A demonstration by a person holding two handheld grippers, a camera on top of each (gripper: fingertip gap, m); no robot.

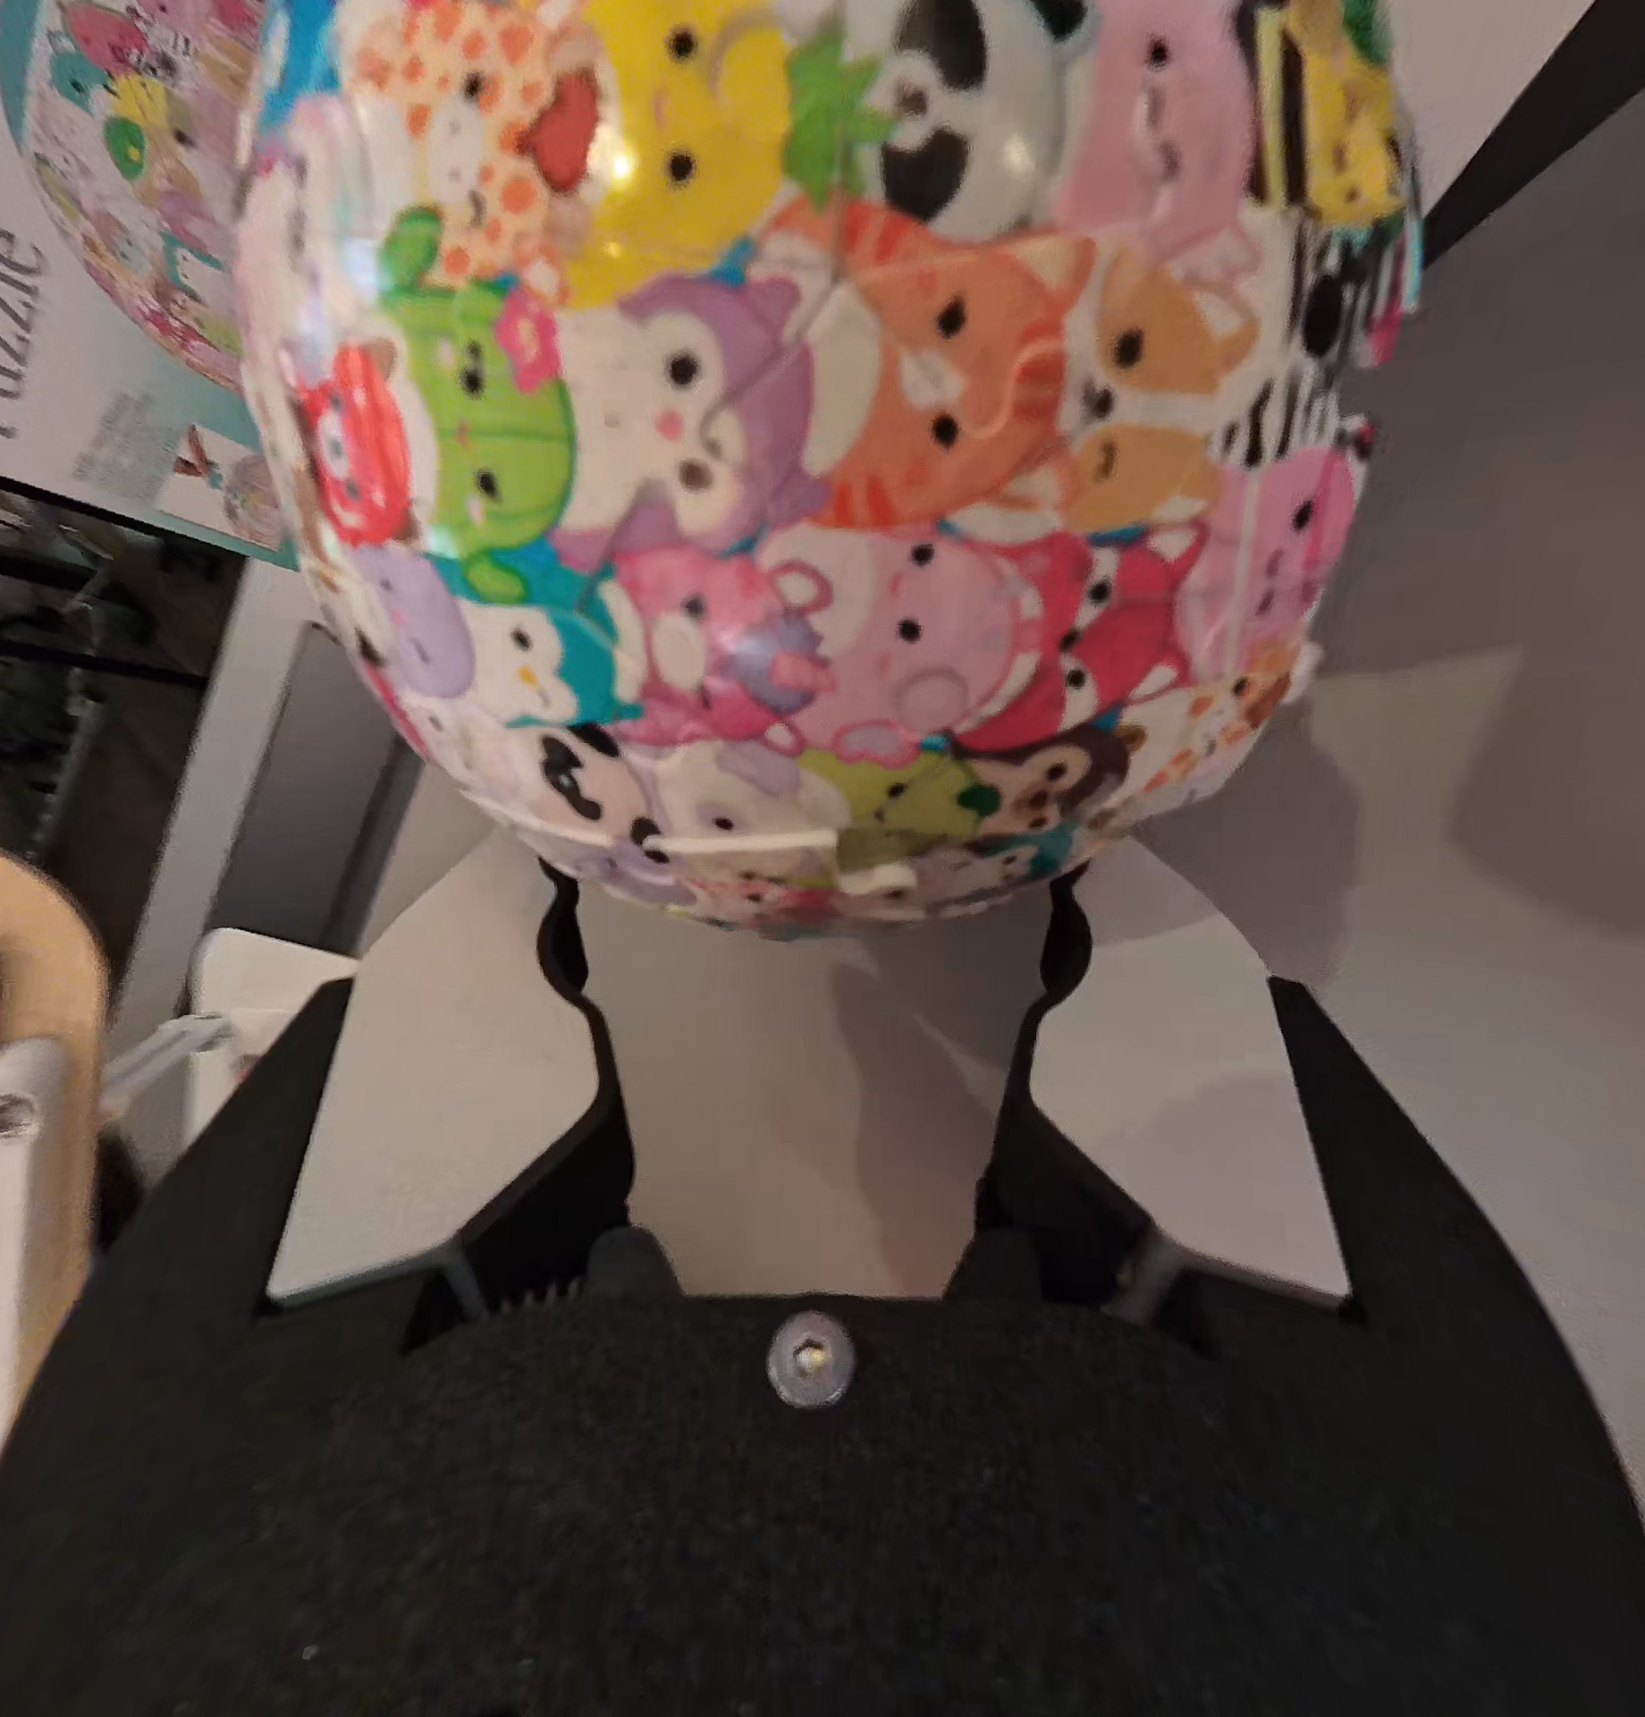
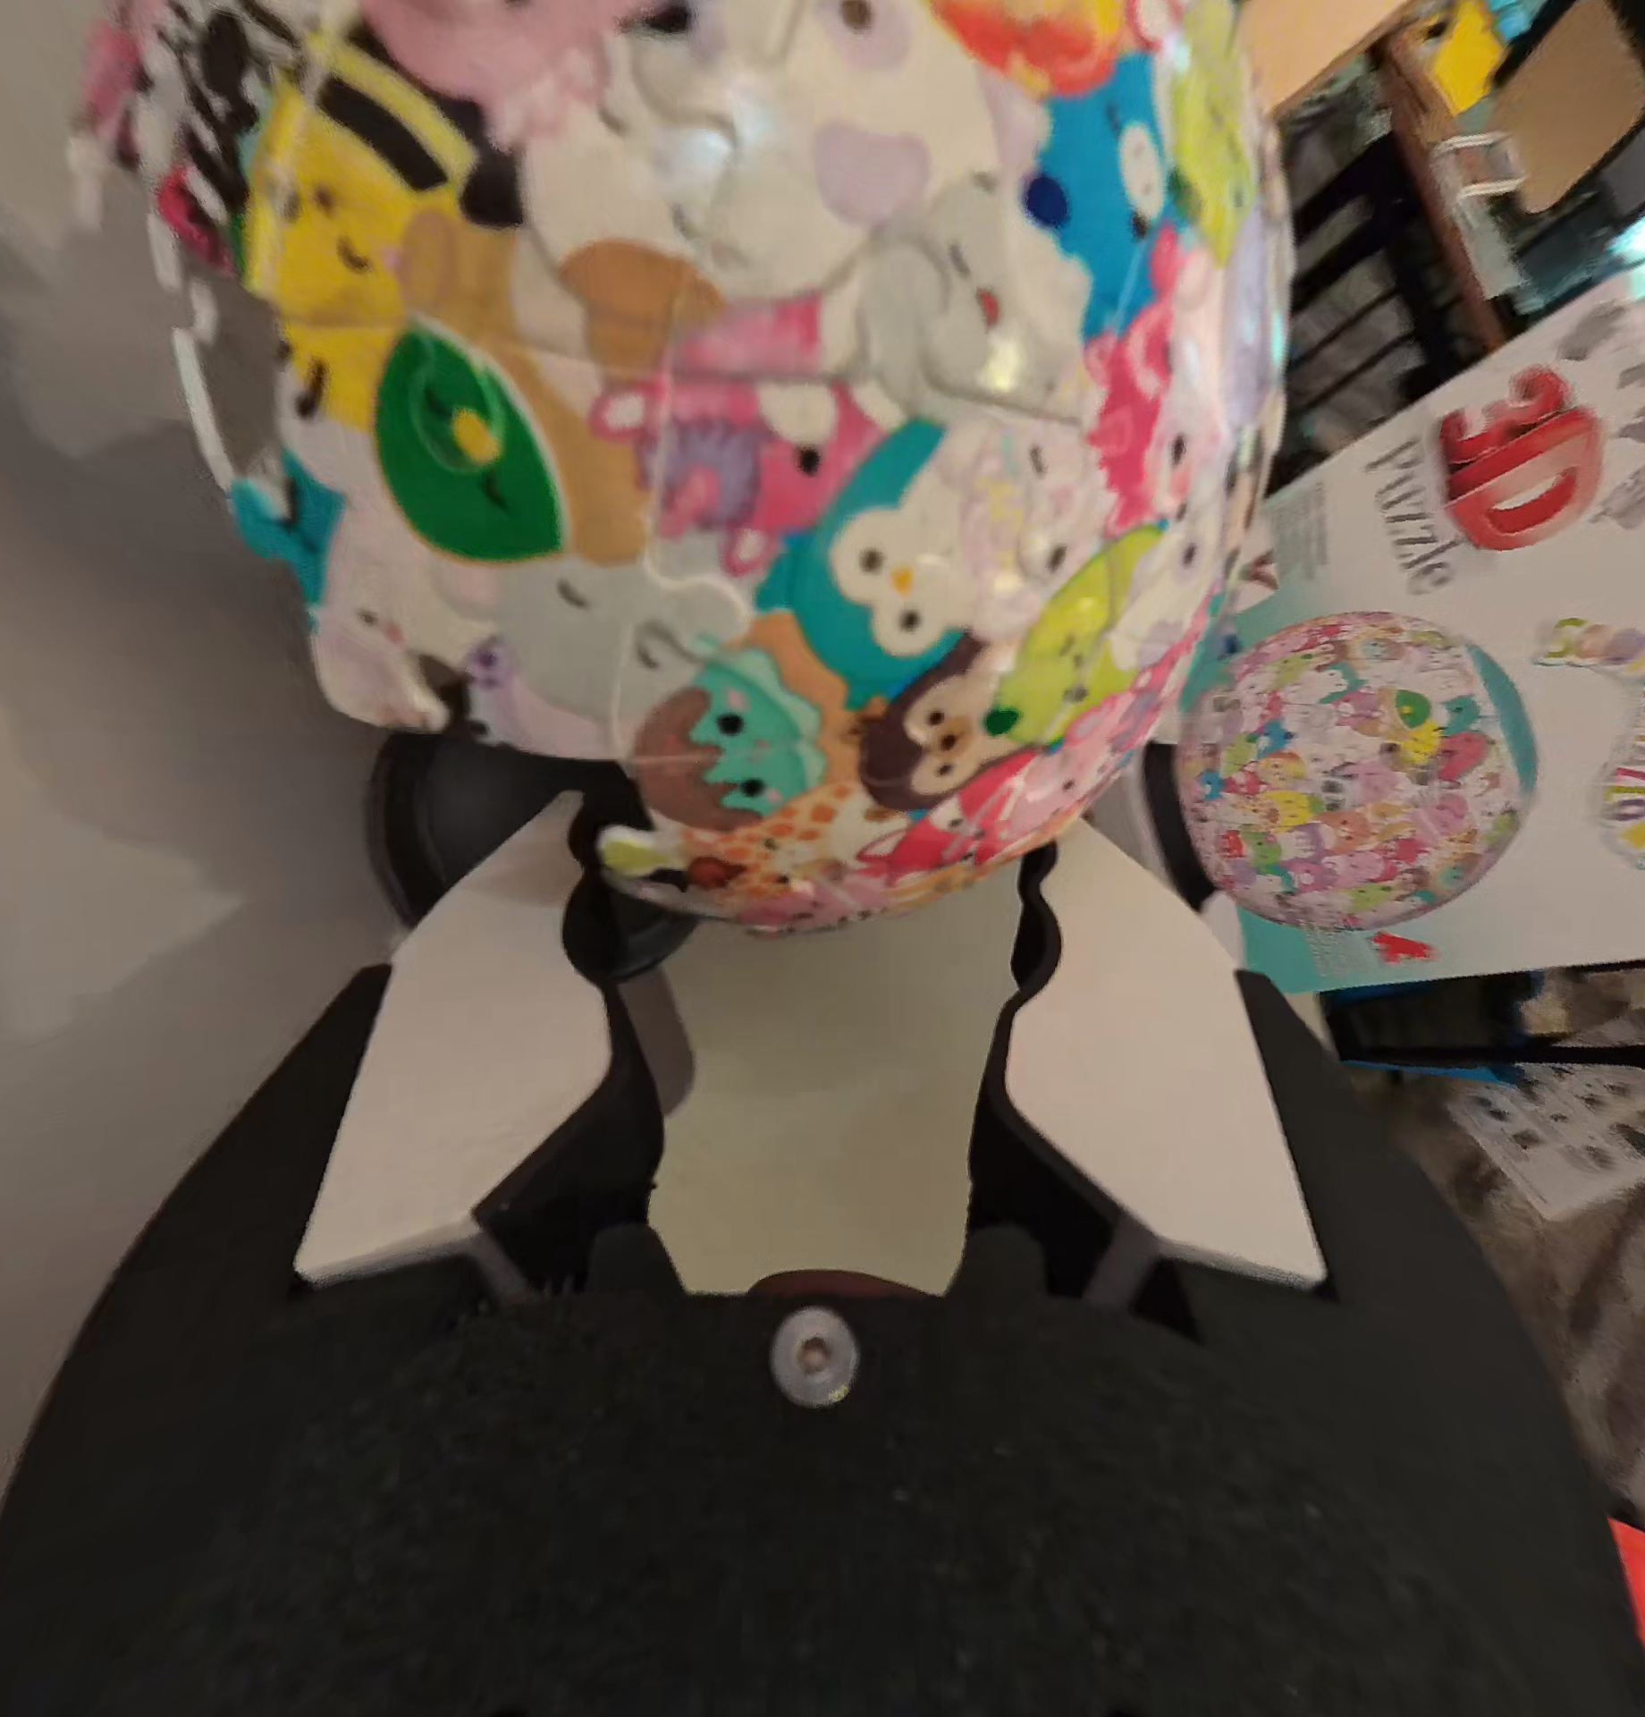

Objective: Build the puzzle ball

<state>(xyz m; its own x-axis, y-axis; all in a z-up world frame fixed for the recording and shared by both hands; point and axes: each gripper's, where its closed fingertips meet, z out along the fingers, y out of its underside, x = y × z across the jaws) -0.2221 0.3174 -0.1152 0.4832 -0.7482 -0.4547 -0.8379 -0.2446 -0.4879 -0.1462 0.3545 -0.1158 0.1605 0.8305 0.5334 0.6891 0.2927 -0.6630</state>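
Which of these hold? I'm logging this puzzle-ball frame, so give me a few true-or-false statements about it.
1. The colourful, cartoon-printed round puzzle ball fills the upper part of both views. True.
2. The left tongs are clamped fully shut. False: their fingers stand apart at the ball's underside.
3. The white printed cardboard box bears a ball picture. True.
4. The right tongs hold a loose piece. False: nothing sits between them.

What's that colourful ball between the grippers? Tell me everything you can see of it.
The glossy round puzzle ball is built from interlocking curved pieces printed with bright cartoon plush animals. It looks nearly whole; a few pieces near its bottom sit slightly raised. The open left gripper and right gripper each meet its underside, fingertips spread against it.
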